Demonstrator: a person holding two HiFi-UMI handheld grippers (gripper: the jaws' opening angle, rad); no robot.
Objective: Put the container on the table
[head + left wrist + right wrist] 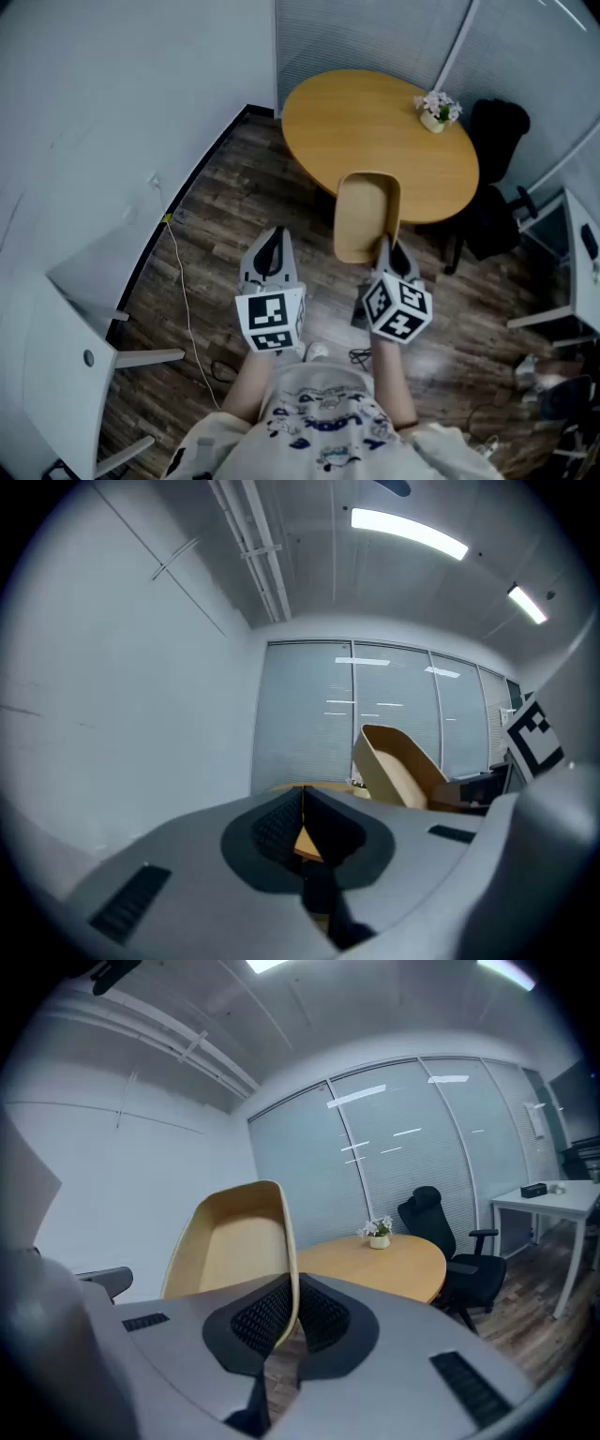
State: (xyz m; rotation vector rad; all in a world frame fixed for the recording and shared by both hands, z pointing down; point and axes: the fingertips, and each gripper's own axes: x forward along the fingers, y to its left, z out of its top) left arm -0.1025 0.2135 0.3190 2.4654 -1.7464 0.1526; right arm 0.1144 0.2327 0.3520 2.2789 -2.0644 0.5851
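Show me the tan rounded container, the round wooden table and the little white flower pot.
tan rounded container (367,211): head view, on its inner floor.
round wooden table (366,127): head view, bare top.
little white flower pot (432,120): head view, pot's side.

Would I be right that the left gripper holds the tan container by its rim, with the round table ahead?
Not quite: the right gripper holds the container by its rim, as the right gripper view shows; the left gripper holds nothing. The rest stands.
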